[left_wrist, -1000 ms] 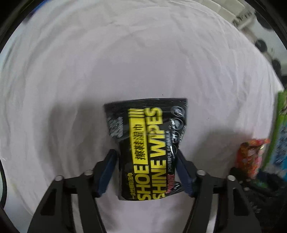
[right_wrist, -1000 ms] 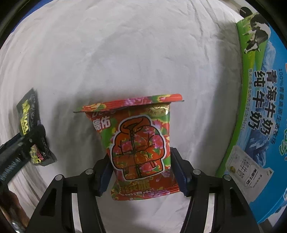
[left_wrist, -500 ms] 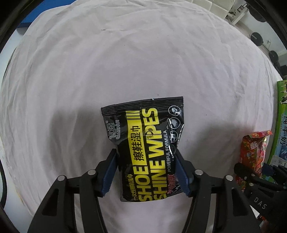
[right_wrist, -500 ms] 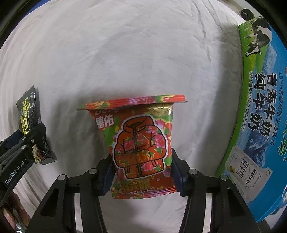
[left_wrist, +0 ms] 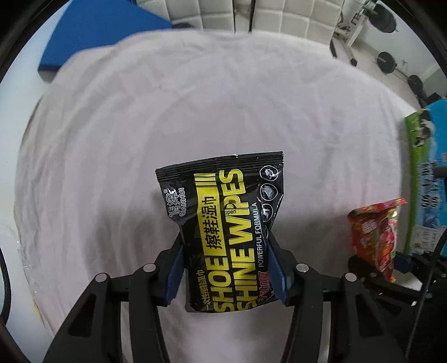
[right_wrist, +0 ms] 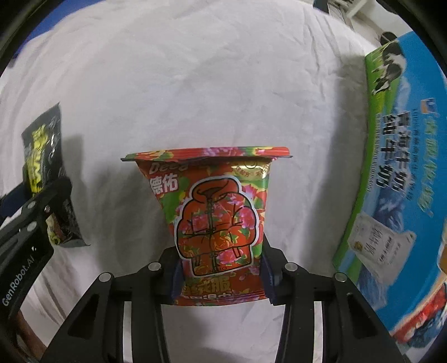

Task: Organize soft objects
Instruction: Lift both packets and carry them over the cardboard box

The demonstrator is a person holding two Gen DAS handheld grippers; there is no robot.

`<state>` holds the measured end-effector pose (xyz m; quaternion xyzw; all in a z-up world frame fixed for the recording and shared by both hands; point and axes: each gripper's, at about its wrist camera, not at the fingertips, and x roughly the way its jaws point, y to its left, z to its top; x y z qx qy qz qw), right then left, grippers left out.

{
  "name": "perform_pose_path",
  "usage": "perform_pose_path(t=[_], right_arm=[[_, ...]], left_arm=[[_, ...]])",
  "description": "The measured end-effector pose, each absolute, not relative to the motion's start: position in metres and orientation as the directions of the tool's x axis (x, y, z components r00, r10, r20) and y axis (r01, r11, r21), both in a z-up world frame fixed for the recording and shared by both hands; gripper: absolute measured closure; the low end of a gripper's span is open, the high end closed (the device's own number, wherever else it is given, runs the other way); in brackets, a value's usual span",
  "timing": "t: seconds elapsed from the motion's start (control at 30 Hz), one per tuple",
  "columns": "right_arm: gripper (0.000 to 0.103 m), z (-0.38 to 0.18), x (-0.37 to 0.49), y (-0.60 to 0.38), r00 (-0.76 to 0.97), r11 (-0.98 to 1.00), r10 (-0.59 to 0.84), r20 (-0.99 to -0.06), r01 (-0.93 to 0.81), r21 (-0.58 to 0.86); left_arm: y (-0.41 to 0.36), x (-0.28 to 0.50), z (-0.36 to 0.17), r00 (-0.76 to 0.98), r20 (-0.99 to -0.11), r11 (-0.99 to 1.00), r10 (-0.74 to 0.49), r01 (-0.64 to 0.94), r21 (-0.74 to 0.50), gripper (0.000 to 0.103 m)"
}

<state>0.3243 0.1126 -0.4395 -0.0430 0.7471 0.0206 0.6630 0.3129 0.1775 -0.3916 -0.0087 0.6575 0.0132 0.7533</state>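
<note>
My left gripper (left_wrist: 225, 268) is shut on a black and yellow pack of shoe shine wipes (left_wrist: 223, 223) and holds it above the white sheet (left_wrist: 195, 97). My right gripper (right_wrist: 220, 273) is shut on a red floral wipes pack (right_wrist: 220, 217), also held above the sheet. The red pack shows at the right of the left wrist view (left_wrist: 374, 237). The black pack shows at the left of the right wrist view (right_wrist: 44, 167), with the left gripper's arm in front of it.
A blue and green milk carton box (right_wrist: 405, 167) stands at the right edge of the sheet and shows in the left wrist view (left_wrist: 427, 173). A blue mat (left_wrist: 97, 30), a white padded headboard (left_wrist: 251, 14) and weights (left_wrist: 387, 60) lie beyond the sheet.
Both grippers have risen and pulled back with their packs, so more of the sheet and the room behind it shows. Both stay shut on their packs.
</note>
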Motion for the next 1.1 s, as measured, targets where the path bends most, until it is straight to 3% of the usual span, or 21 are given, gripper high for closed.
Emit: perform_pose_path(t=[0.63, 0.9, 1.1], right_arm=[[0.057, -0.289, 0.254, 0.047, 0.147, 0.989, 0.076, -0.986, -0.137, 0.055], [0.057, -0.257, 0.212, -0.022, 0.165, 0.982, 0.188, -0.968, -0.056, 0.181], [0.057, -0.224, 0.195, -0.101, 0.23, 0.976, 0.194, -0.954, 0.051, 0.211]], left_arm=[[0.14, 0.244, -0.261, 0.287, -0.948, 0.99, -0.139, 0.02, -0.139, 0.053], [0.082, 0.228, -0.218, 0.31, -0.919, 0.97, -0.243, 0.102, -0.222, 0.053], [0.01, 0.24, -0.192, 0.288, -0.891, 0.932, -0.351, 0.199, -0.303, 0.053]])
